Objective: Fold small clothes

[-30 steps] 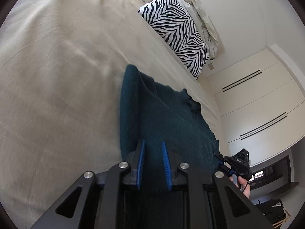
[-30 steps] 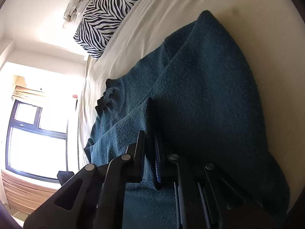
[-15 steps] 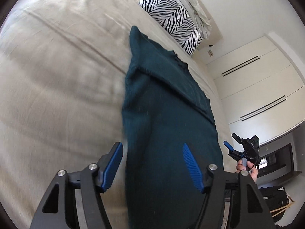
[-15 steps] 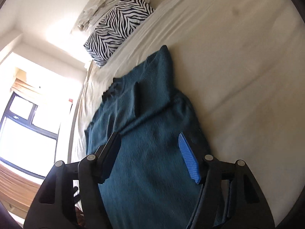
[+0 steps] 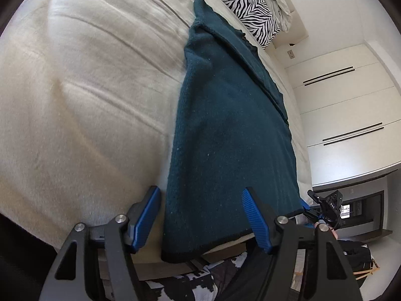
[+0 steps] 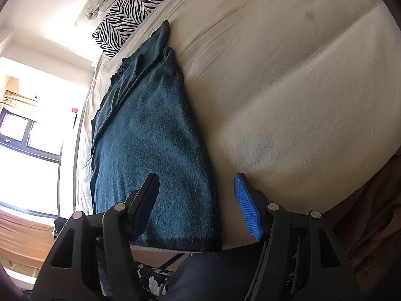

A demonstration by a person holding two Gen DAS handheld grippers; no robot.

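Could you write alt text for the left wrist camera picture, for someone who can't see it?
A dark teal sweater, folded into a long strip, lies on a beige bed with its hem at the near edge. The left gripper hangs open above that hem, touching nothing. A zebra-print pillow lies at the far end.

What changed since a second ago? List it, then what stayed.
Both grippers, left gripper and right gripper, let go of the teal sweater, jaws just opened, and pulled back to its hem at the bed edge. The sweater now lies folded lengthwise. The zebra pillow stayed put.
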